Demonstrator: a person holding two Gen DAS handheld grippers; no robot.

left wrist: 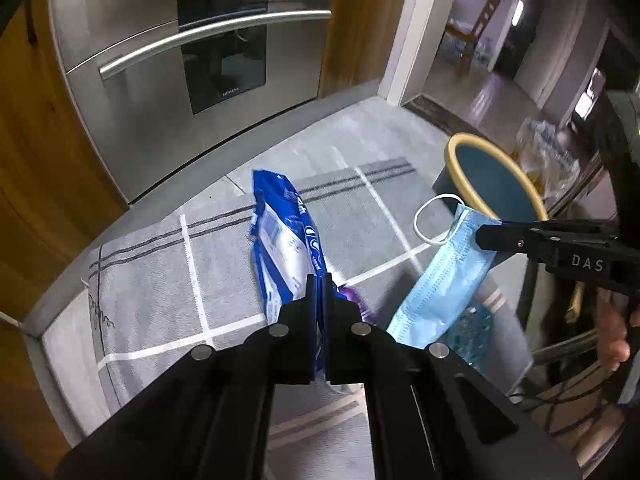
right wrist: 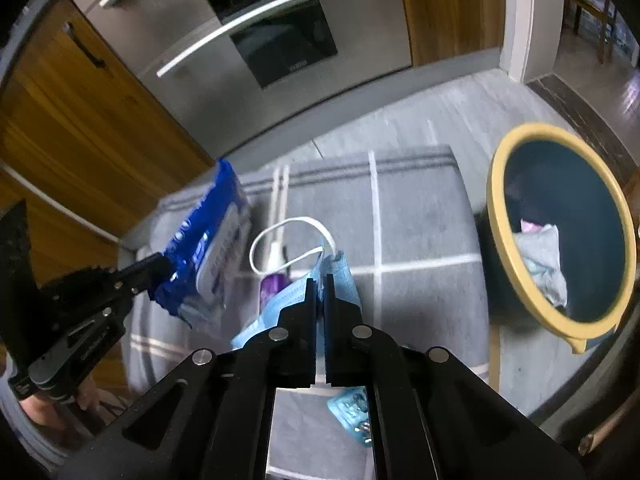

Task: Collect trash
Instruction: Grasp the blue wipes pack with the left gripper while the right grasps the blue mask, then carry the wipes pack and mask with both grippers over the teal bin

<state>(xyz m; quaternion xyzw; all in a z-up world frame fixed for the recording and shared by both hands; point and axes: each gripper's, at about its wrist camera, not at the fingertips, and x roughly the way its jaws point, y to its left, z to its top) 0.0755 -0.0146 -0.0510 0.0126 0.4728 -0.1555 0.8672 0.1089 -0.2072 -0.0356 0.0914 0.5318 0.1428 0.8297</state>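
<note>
My left gripper (left wrist: 319, 280) is shut on a blue and white plastic wrapper (left wrist: 286, 236), which hangs above the grey rug; the same left gripper (right wrist: 160, 266) and wrapper (right wrist: 208, 248) show at the left of the right wrist view. My right gripper (right wrist: 319, 282) is shut on a light blue face mask (right wrist: 340, 276) with a white ear loop; from the left wrist view this right gripper (left wrist: 480, 236) pinches the mask (left wrist: 440, 280) at its upper edge. A bin (right wrist: 496, 216) with a yellow rim stands to the right and holds some crumpled waste.
A grey rug with white lines (left wrist: 160, 276) covers the floor. On it lie a purple item (right wrist: 272, 282) and a small teal packet (right wrist: 352, 412). A steel oven front (left wrist: 168, 92) and wooden cabinets (left wrist: 36, 168) stand behind. A doorway (left wrist: 480, 52) opens at right.
</note>
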